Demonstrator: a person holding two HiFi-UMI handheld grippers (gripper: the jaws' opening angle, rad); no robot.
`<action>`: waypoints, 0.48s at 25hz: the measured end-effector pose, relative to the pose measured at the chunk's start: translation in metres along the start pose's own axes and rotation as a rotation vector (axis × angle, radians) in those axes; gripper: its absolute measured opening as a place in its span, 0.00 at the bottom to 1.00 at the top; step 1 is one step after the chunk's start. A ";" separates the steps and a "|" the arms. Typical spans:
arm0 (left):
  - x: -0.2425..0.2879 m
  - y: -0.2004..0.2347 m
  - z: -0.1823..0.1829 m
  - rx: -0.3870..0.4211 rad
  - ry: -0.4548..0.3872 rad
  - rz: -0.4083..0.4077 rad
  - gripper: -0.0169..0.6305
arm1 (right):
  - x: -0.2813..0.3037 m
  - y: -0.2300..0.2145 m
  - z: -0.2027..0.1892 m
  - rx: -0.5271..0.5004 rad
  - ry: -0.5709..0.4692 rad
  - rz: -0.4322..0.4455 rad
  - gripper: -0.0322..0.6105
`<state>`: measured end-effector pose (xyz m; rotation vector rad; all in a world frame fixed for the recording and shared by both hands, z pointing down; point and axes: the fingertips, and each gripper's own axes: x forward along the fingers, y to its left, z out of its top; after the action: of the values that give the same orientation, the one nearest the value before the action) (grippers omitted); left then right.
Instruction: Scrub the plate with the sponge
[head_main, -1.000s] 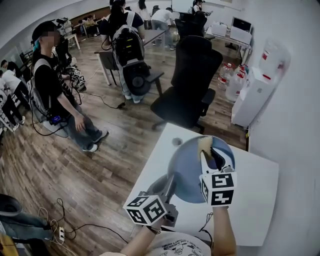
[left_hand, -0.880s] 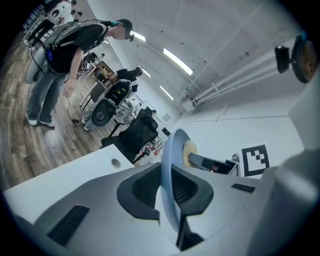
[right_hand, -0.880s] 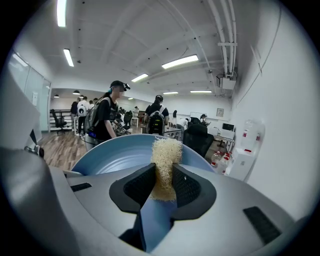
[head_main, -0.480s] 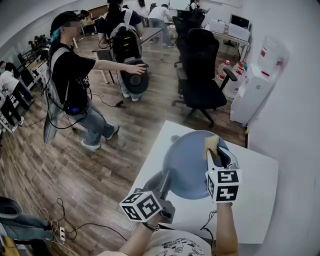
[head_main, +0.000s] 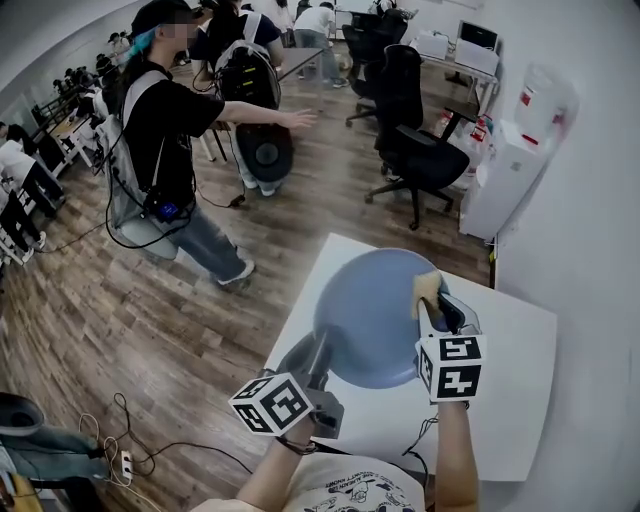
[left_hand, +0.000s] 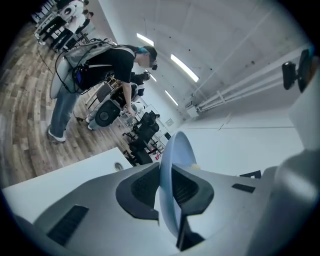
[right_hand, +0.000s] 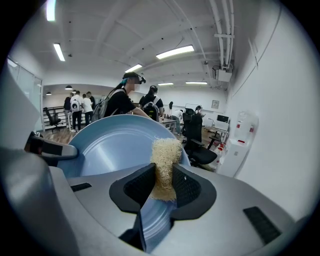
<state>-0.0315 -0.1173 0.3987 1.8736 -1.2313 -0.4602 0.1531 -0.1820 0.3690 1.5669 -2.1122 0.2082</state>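
A round blue plate (head_main: 368, 318) is held tilted over the white table (head_main: 515, 350). My left gripper (head_main: 318, 352) is shut on its near-left rim, and the left gripper view shows the plate's edge (left_hand: 173, 160) running up between the jaws. Those jaws have just been opening a little, with the rim still between them. My right gripper (head_main: 434, 304) is shut on a straw-coloured fibrous sponge (head_main: 428, 287). The sponge (right_hand: 165, 159) rests against the right side of the plate's face (right_hand: 107, 149). The left gripper (right_hand: 49, 148) shows at that plate's far left edge.
A person in a black shirt (head_main: 165, 125) stands on the wooden floor, one arm stretched right. A black office chair (head_main: 422, 140) and a white water dispenser (head_main: 512, 170) stand beyond the table. Its left edge drops to floor with cables (head_main: 130, 458). A small round hole (left_hand: 118, 166) marks the tabletop.
The sponge has slid toward the plate's right rim. The black chair has gone from beside the table to farther back. The person has stepped closer and raised an arm.
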 end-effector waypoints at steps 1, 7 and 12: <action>0.000 0.001 0.002 -0.003 -0.003 0.001 0.09 | 0.000 0.000 -0.001 0.000 0.004 0.001 0.21; -0.002 0.004 0.005 -0.009 -0.009 0.002 0.10 | -0.002 0.004 -0.015 0.007 0.026 0.009 0.21; -0.001 0.007 0.005 -0.018 -0.009 0.006 0.10 | -0.003 0.004 -0.024 0.017 0.041 0.016 0.21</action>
<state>-0.0394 -0.1202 0.4011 1.8539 -1.2350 -0.4759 0.1566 -0.1687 0.3892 1.5432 -2.0973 0.2624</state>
